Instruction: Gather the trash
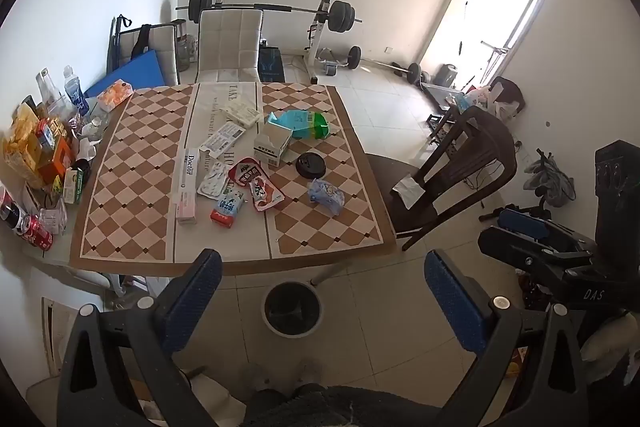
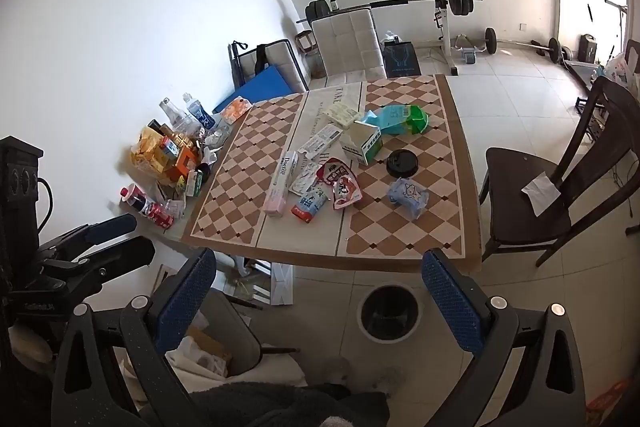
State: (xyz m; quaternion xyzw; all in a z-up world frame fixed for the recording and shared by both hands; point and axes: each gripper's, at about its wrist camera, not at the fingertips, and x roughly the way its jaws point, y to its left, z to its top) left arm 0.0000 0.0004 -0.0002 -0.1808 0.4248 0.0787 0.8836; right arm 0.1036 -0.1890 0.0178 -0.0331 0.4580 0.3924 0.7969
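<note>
Trash point(image 1: 256, 183) lay scattered as crumpled wrappers and cartons on the counter point(image 1: 120, 219). Bin point(image 1: 292, 309) stood below its near edge, contents indiscernible. Left claw point(image 1: 320, 297) and right claw point(image 2: 318, 301) gaped wide, empty.

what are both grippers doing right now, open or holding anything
Left gripper: open, holding nothing, above the bin.
Right gripper: open, holding nothing, short of the table.
</note>
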